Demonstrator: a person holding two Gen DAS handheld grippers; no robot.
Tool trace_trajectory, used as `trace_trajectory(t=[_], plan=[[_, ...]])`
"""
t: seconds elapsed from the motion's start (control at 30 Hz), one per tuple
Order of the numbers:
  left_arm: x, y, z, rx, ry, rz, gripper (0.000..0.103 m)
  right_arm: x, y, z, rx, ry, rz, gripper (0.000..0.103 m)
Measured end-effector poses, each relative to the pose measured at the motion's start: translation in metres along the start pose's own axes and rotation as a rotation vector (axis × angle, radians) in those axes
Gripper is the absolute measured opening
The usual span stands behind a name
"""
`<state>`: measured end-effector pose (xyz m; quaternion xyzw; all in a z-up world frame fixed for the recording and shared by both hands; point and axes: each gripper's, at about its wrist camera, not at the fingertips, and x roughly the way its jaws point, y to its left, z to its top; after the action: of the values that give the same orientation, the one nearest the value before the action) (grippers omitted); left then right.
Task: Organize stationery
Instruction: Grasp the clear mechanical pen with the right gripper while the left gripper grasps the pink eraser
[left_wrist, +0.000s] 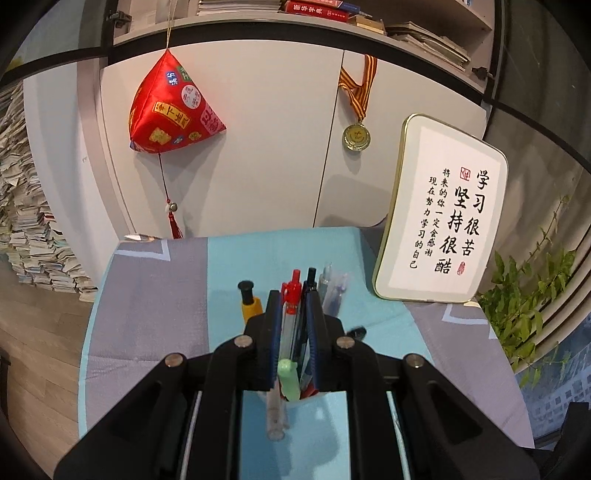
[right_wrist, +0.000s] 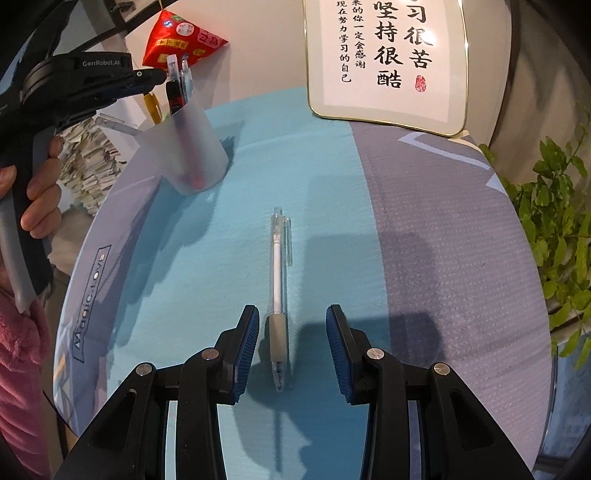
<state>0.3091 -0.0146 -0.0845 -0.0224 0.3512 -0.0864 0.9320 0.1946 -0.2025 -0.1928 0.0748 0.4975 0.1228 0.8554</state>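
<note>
A translucent pen holder cup (right_wrist: 192, 147) stands tilted at the far left of the round table, with several pens (left_wrist: 295, 291) in it. My left gripper (left_wrist: 292, 306) is shut on the pens at the cup's mouth; it also shows in the right wrist view (right_wrist: 155, 77). A clear pen with a grey grip (right_wrist: 277, 295) lies on the cyan cloth, pointing away from me. My right gripper (right_wrist: 291, 332) is open just above the cloth, its jaws on either side of the pen's grip end, not touching it.
A framed calligraphy board (right_wrist: 388, 59) leans at the table's back right. A green plant (right_wrist: 561, 221) stands off the right edge. A red pyramid ornament (left_wrist: 170, 107) and a medal (left_wrist: 356, 136) hang on the white cabinet behind. Paper stacks (left_wrist: 26, 221) stand at left.
</note>
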Motion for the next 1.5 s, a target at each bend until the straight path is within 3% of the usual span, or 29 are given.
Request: trace_trajectory(t=[0.27, 0.3, 0.4, 0.5, 0.57, 0.63, 0.87, 1.13, 1.27, 1.33, 1.5], plan=[[-0.031, 0.006, -0.013, 0.017, -0.019, -0.023, 0.014, 0.007, 0.0, 0.001, 0.006, 0.017, 0.001, 0.038], [-0.038, 0.006, -0.019, 0.031, -0.017, -0.033, 0.021, 0.008, 0.0, 0.001, 0.007, 0.019, 0.001, 0.038], [-0.057, 0.003, -0.039, 0.084, -0.013, -0.071, 0.056, 0.009, -0.001, 0.001, 0.015, 0.024, 0.001, 0.038], [-0.079, -0.004, -0.069, 0.168, -0.026, -0.11, 0.062, 0.009, -0.002, 0.002, 0.022, 0.024, -0.001, 0.038], [-0.087, -0.006, -0.095, 0.196, 0.014, -0.194, 0.062, 0.008, -0.002, 0.002, 0.02, 0.021, -0.003, 0.038], [-0.09, -0.006, -0.119, 0.229, 0.061, -0.249, 0.063, 0.009, -0.001, 0.003, 0.018, 0.025, -0.007, 0.038], [-0.078, -0.015, -0.186, 0.361, 0.204, -0.266, 0.062, 0.005, 0.0, 0.008, 0.025, 0.017, -0.02, 0.038], [-0.06, -0.02, -0.205, 0.395, 0.309, -0.368, 0.06, 0.005, 0.003, 0.006, 0.019, 0.027, -0.021, 0.038], [-0.059, -0.025, -0.207, 0.419, 0.297, -0.341, 0.044, 0.008, 0.001, 0.008, 0.028, 0.03, -0.027, 0.038], [-0.058, -0.025, -0.205, 0.399, 0.305, -0.354, 0.023, 0.01, 0.003, 0.01, 0.02, 0.037, -0.022, 0.038], [-0.057, -0.025, -0.203, 0.35, 0.309, -0.319, 0.018, 0.02, 0.012, 0.027, -0.015, 0.051, -0.033, 0.038]])
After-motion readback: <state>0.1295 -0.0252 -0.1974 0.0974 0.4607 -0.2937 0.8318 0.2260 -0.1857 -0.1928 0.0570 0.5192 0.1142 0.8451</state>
